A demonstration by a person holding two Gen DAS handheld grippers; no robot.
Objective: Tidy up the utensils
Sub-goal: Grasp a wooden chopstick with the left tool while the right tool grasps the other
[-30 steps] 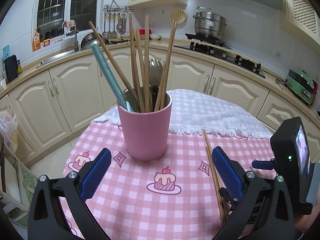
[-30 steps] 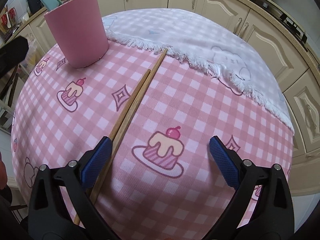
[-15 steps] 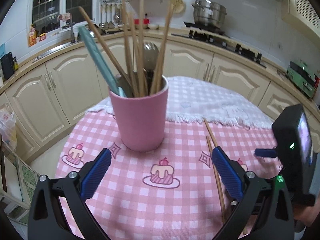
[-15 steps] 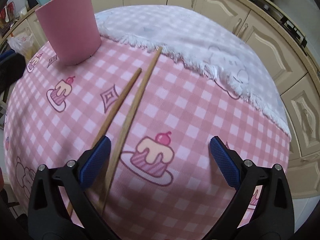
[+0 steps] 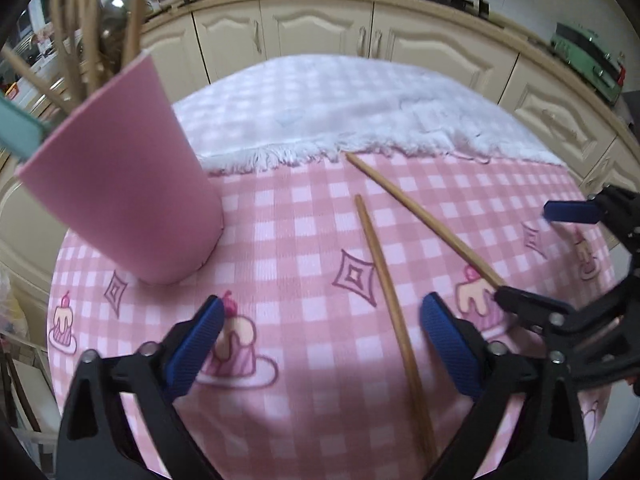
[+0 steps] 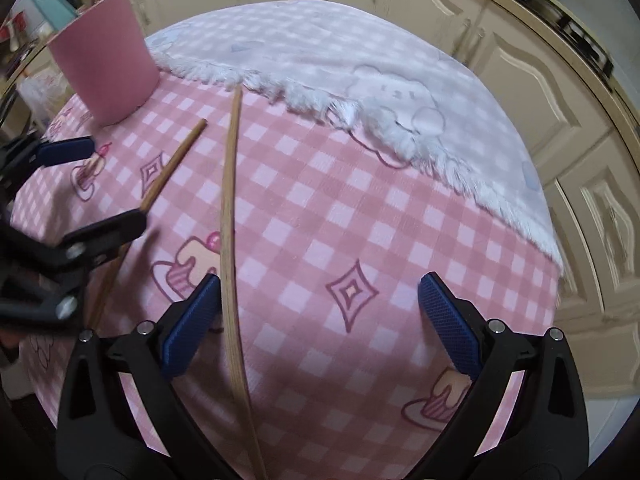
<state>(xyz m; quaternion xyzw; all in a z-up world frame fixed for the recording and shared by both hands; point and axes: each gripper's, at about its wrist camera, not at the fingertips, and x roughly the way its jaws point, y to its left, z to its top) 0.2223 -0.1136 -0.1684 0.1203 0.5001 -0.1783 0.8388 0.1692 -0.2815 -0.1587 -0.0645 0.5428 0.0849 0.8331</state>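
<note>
Two wooden chopsticks lie on the pink checked tablecloth: one point(image 5: 390, 296) runs between my left gripper's fingers, the other point(image 5: 424, 224) angles off to its right. A pink cup point(image 5: 120, 192) full of wooden utensils and a teal tool stands at the left. My left gripper point(image 5: 320, 340) is open, low over the cloth. My right gripper point(image 6: 316, 320) is open; the longer chopstick point(image 6: 230, 216) lies just inside its left finger. The shorter chopstick point(image 6: 172, 168) and the cup point(image 6: 104, 64) lie to its left. The right gripper also shows in the left wrist view point(image 5: 536, 260).
A white fringed cloth point(image 5: 360, 112) covers the far half of the round table. Cream kitchen cabinets point(image 5: 320, 28) curve around behind. The table edge point(image 6: 560, 280) drops off close on the right. The left gripper's fingers point(image 6: 64, 148) show at the right wrist view's left.
Both grippers have dropped lower and moved forward over the chopsticks. The left gripper has swung right, so the cup now sits at its left. The chopsticks lie spread further apart.
</note>
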